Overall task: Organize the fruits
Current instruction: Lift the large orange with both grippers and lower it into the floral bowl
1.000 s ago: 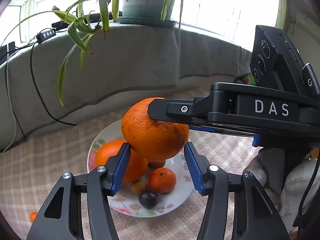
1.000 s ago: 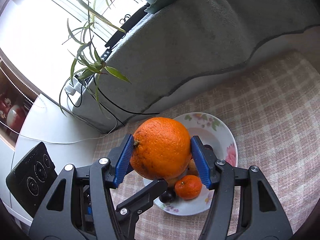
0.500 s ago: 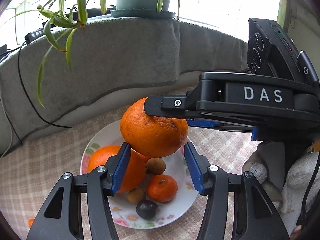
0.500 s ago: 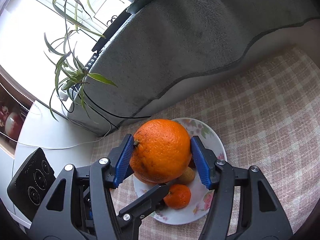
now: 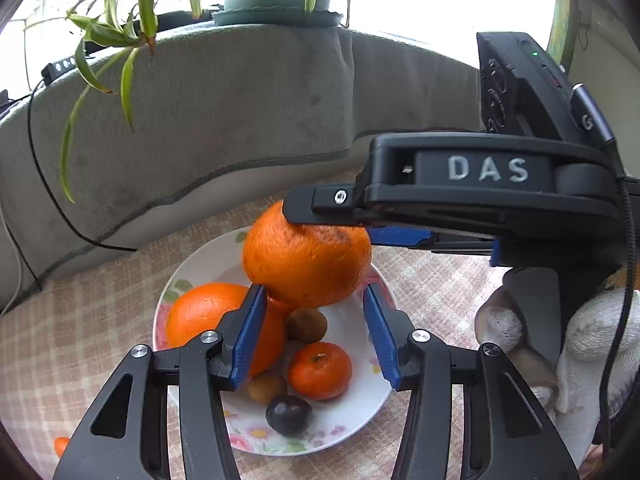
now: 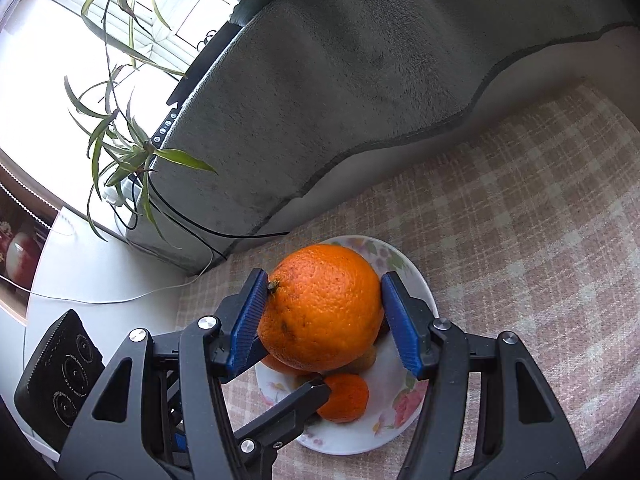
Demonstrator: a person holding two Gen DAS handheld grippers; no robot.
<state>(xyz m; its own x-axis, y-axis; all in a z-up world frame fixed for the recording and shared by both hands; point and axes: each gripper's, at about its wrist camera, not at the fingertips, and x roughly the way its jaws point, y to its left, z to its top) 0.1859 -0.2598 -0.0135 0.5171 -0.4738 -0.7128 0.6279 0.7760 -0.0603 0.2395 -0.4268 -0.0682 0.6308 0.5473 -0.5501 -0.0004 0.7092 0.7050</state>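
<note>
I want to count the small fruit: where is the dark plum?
In the left wrist view the dark plum lies at the near edge of the floral plate, just in front of the small tangerine and beside a small brown fruit.

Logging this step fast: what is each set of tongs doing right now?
Left tongs: closing, nothing gripped.
Right tongs: shut on the large orange above the plate.
</note>
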